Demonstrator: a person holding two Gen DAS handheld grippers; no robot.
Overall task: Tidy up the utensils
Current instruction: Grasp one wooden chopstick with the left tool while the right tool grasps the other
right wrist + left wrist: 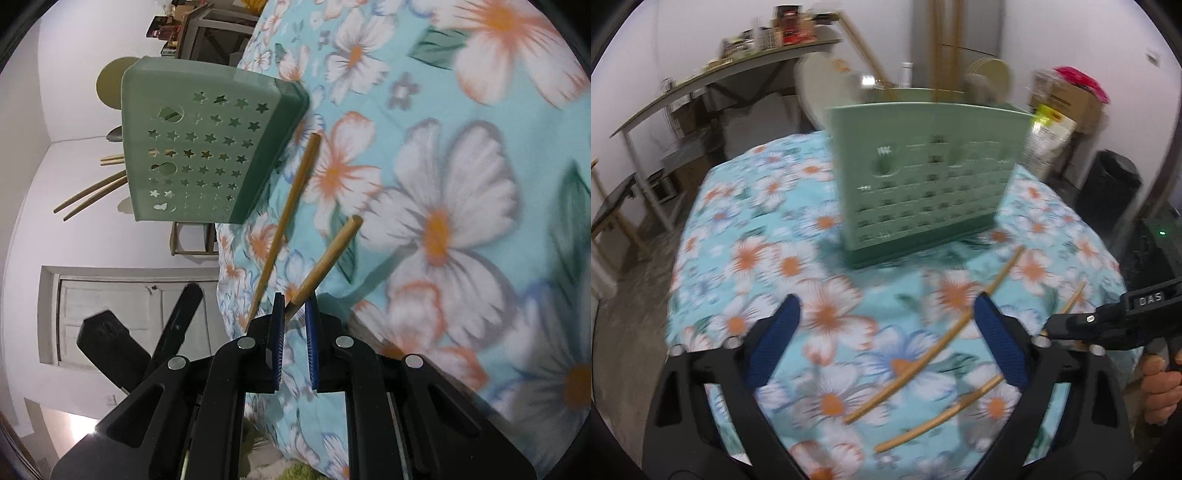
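Note:
A pale green utensil holder [923, 184] with star-shaped holes stands on the floral tablecloth [768, 258]; chopsticks and a spoon stick out of its top [92, 192]. My left gripper [888, 317] hangs open over the cloth. One long chopstick [934, 339] lies under it, close beside the right finger, and a second chopstick [938, 415] lies nearer. My right gripper [295, 301] is shut on the thin end of a chopstick [327, 256], which angles up off the cloth. Another chopstick [286, 221] lies beside it. In the left wrist view the right gripper [1049, 330] enters from the right.
A person's hand [1160, 384] grips the right tool's handle. Behind the table are a cluttered shelf [738, 66], plates [990, 75], cardboard boxes [1067, 99] and a black bin [1108, 188]. The right wrist view shows a white door [129, 314] past the table edge.

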